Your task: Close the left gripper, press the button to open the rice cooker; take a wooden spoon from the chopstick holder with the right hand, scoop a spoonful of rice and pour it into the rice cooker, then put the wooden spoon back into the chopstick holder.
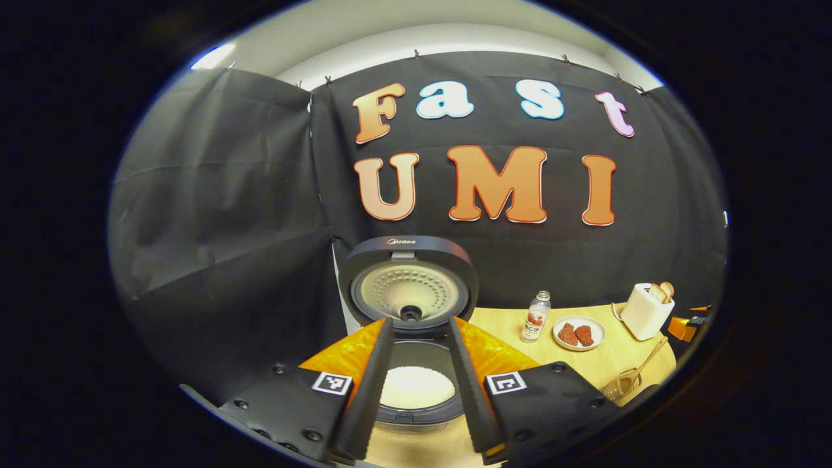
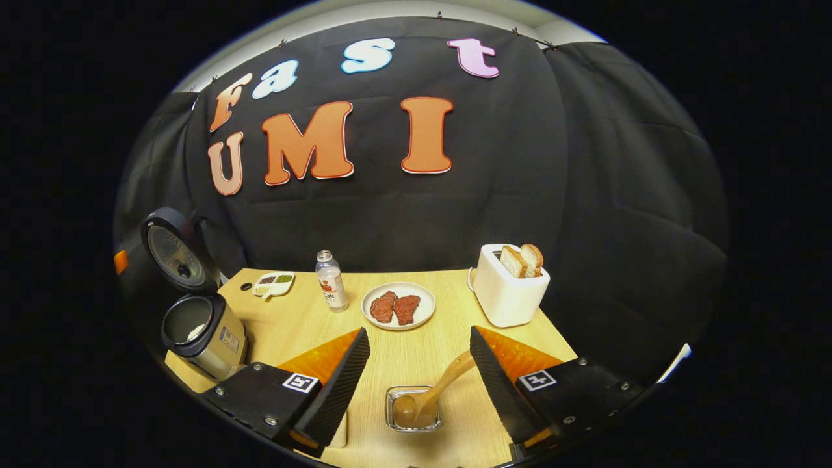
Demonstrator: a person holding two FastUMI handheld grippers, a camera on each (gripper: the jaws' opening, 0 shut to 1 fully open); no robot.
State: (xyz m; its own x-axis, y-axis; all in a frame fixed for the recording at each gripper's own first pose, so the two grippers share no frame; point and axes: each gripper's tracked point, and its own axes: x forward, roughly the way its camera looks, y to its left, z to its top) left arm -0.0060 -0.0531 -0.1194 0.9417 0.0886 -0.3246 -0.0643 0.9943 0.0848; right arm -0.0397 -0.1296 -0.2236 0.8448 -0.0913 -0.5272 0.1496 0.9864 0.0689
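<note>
We held both the left gripper (image 1: 419, 383) and right gripper (image 2: 419, 364) released; the spoon (image 2: 429, 396) rested in its holder (image 2: 414, 409), the cooker (image 1: 416, 383) open with rice inside.

Rice cooker (image 2: 203, 331): dark body, lid (image 2: 174, 252) swung upright, white rice in pot, bench's left edge. Wooden spoon (image 2: 432, 393) leans in clear chopstick holder (image 2: 413, 409), handle tilted up-right, front centre.

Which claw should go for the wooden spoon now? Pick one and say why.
Right. The right claw is open with the wooden spoon lying in its holder between its fingers. The left claw faces the open rice cooker, farther from the spoon.
</note>
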